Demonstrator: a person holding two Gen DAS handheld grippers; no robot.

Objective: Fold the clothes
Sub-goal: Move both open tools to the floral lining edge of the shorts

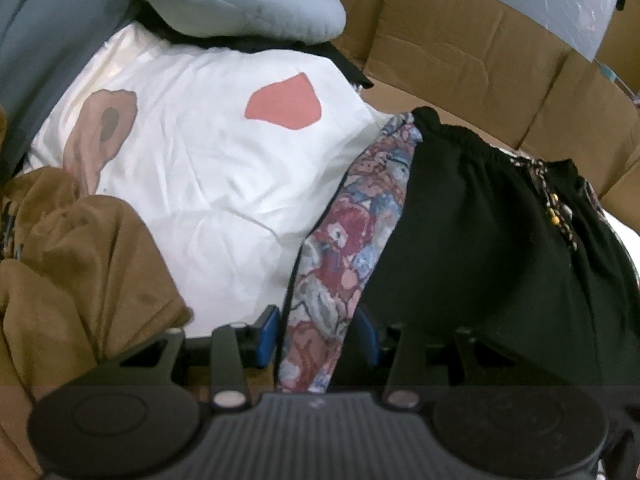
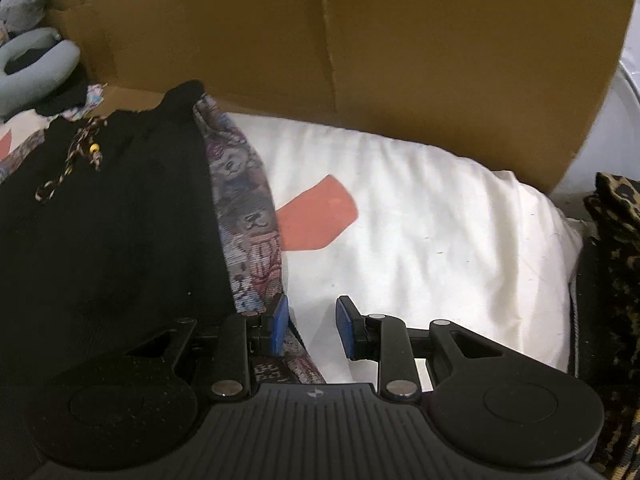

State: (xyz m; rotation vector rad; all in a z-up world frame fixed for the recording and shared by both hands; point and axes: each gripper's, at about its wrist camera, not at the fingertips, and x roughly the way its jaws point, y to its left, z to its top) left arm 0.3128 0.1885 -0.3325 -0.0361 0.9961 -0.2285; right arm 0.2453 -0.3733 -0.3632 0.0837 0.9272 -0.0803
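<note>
Black trousers (image 1: 480, 260) with a bear-patterned side strip (image 1: 340, 248) and a beaded drawstring (image 1: 552, 200) lie flat on a white pillow (image 1: 200, 160) printed with pink shapes. My left gripper (image 1: 319, 336) stands open low over the trousers' left edge, and the patterned strip runs through the gap between its blue pads. In the right wrist view the trousers (image 2: 120, 220) fill the left side. My right gripper (image 2: 313, 326) is open at their right edge. Its left pad sits against the patterned strip (image 2: 248, 216), and bare white pillow (image 2: 420, 220) shows between the fingers.
A crumpled brown garment (image 1: 80, 272) lies at the left. A grey-blue neck pillow (image 1: 248, 4) rests behind the white pillow. Cardboard walls (image 1: 480, 52) (image 2: 320, 40) close off the back. Leopard-print fabric (image 2: 616, 216) sits at the far right.
</note>
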